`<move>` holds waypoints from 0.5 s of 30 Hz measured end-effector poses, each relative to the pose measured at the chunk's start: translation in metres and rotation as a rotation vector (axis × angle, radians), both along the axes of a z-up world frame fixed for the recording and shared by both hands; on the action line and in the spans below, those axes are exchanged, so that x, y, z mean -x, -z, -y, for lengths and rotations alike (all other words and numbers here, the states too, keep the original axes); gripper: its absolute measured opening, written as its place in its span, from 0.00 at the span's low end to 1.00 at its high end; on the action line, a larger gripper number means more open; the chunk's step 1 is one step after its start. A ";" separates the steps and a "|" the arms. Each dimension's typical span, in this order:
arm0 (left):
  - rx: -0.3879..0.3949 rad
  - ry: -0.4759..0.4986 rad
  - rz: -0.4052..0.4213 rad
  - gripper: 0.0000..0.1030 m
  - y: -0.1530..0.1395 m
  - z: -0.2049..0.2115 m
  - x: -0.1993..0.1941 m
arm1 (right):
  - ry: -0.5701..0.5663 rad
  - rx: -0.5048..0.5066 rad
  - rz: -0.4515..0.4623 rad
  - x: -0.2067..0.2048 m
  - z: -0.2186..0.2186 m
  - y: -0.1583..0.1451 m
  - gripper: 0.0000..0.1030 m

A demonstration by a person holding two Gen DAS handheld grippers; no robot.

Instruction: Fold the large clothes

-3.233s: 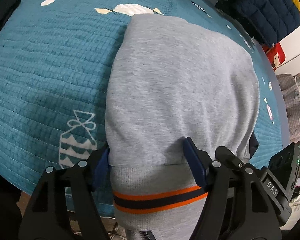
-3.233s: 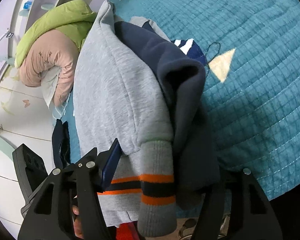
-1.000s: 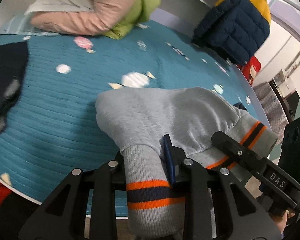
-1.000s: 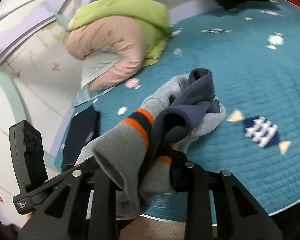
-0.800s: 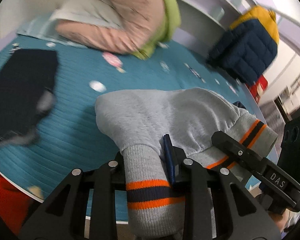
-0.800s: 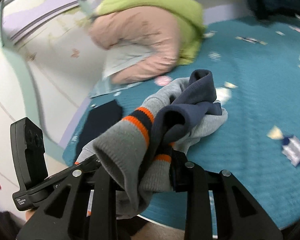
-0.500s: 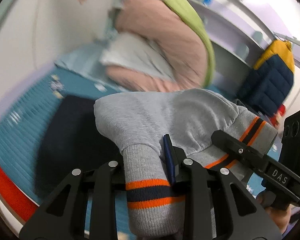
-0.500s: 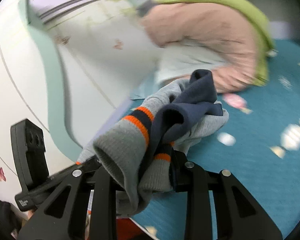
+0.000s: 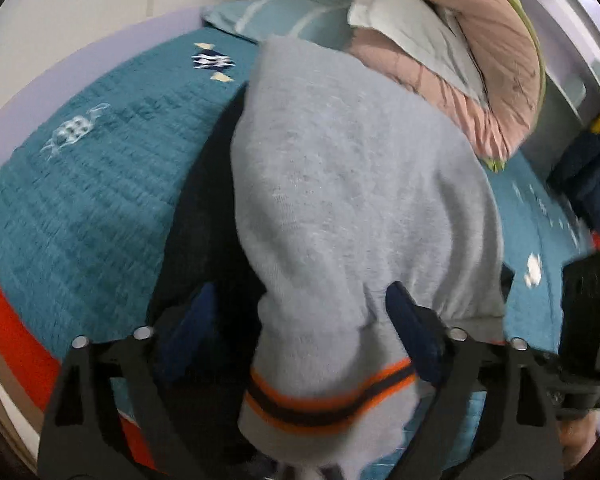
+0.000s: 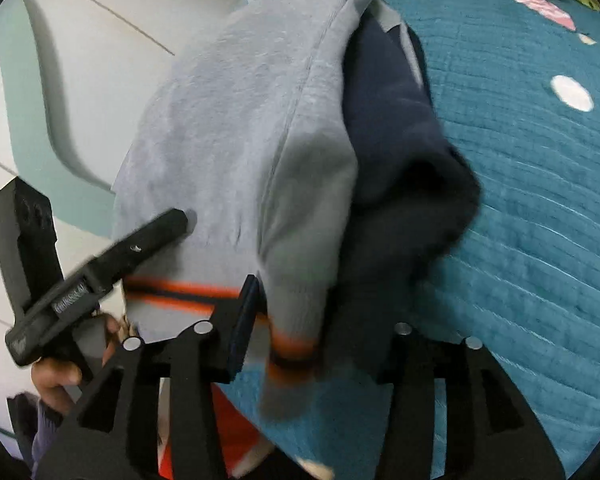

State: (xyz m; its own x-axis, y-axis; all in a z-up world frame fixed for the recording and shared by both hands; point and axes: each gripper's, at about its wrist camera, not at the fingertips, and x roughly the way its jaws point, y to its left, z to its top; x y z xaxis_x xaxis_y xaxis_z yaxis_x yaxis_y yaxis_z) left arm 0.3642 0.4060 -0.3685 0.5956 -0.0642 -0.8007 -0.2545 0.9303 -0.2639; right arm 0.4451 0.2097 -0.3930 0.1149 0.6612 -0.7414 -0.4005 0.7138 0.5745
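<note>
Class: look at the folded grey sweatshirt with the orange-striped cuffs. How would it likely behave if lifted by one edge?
The grey sweatshirt would probably flop and unfold: it drapes in soft curves. Its thick fleece suggests some weight. The ribbed striped cuff looks easy to pinch, unlikely to slip.

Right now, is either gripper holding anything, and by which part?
Nothing appears clamped. Both the left gripper and right gripper stand open around the striped hem of the grey sweatshirt, which lies over a dark garment.

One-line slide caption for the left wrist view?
Left gripper open around the grey sweater's striped hem, laid over a dark garment on the teal quilt.
</note>
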 end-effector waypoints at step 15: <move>-0.463 -0.149 0.182 0.93 -0.152 0.153 0.118 | 0.030 0.076 0.353 0.147 0.172 -0.161 0.82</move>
